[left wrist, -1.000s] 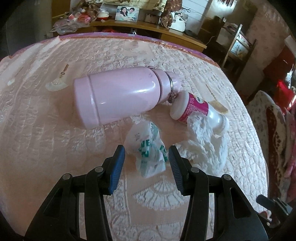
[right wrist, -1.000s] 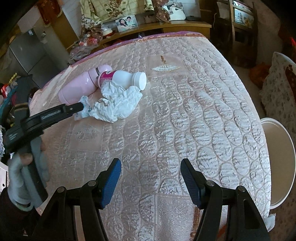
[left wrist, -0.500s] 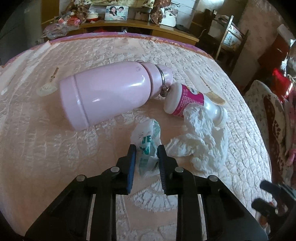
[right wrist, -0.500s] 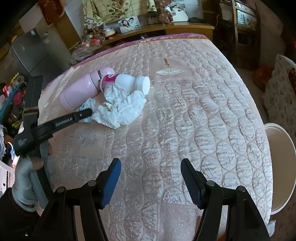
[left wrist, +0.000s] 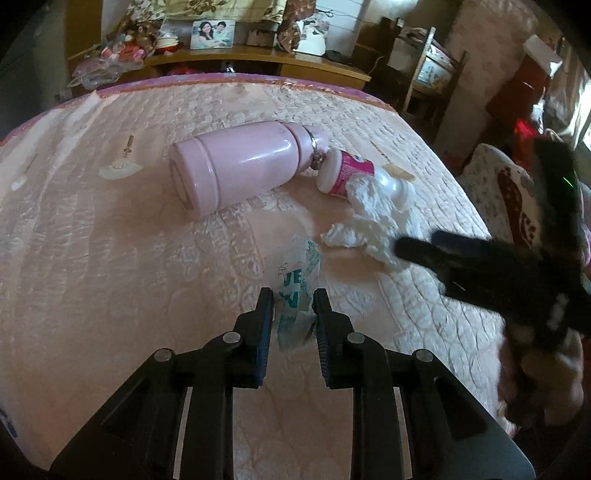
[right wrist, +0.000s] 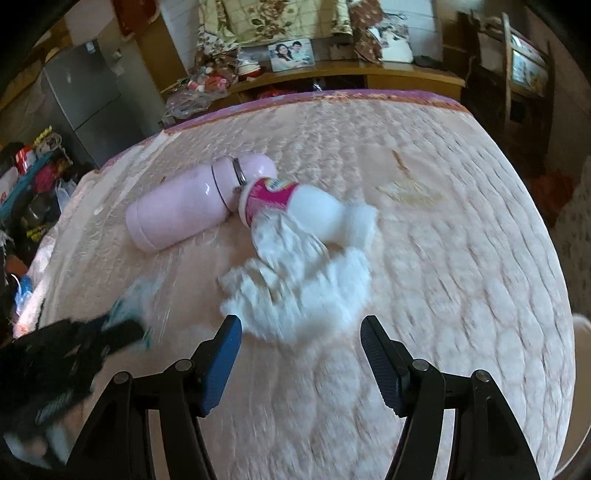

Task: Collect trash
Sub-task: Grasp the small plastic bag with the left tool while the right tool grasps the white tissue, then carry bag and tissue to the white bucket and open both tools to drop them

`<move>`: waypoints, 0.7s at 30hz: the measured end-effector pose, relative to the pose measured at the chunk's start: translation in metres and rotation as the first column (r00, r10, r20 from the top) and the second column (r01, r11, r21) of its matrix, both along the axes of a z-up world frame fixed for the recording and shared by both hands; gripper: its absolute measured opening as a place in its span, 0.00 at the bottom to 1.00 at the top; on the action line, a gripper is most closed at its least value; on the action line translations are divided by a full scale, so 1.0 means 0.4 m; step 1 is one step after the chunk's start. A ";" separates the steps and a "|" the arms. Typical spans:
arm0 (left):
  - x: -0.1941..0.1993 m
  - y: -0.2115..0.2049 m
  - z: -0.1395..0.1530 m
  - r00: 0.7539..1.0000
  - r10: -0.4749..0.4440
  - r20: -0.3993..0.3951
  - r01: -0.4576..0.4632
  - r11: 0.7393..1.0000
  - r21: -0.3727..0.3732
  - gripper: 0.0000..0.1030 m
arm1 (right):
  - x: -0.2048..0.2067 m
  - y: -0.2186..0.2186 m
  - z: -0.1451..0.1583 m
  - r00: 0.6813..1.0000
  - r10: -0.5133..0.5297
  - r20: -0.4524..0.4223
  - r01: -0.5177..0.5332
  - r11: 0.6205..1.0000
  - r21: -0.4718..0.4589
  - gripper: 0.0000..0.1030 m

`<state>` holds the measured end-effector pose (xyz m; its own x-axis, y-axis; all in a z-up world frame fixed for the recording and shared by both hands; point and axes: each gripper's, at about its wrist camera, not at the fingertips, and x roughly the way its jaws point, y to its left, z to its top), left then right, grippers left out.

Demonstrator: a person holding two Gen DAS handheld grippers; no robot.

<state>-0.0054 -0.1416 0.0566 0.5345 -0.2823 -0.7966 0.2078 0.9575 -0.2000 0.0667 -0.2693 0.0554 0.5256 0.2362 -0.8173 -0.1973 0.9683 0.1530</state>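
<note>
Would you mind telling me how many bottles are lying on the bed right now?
2: the pink flask lies on its side mid-bed, and the white bottle with a magenta label lies at its cap end, partly under crumpled tissue.

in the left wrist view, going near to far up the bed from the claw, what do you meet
left claw shut on the plastic wrapper → crumpled tissue → pink thermos → wooden shelf with a framed photo
</note>
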 end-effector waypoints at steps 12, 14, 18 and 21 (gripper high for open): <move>-0.026 -0.028 0.005 1.000 -0.028 0.003 0.028 0.999 -0.024 0.19 | -0.007 -0.015 -0.029 1.000 0.012 -0.005 -0.012 1.000 0.025 0.17; -0.037 -0.043 0.014 0.999 -0.039 0.010 0.040 0.999 -0.030 0.19 | -0.042 -0.044 -0.005 1.000 0.011 0.004 -0.011 0.999 0.046 0.16; -0.060 -0.096 0.033 0.997 -0.081 0.019 0.082 0.996 -0.036 0.19 | -0.125 -0.116 0.057 0.999 -0.015 0.035 0.013 0.998 0.062 0.16; -0.080 -0.148 0.053 0.993 -0.118 0.033 0.119 0.992 -0.041 0.19 | -0.178 -0.169 0.096 0.997 -0.046 0.056 0.043 0.997 0.060 0.16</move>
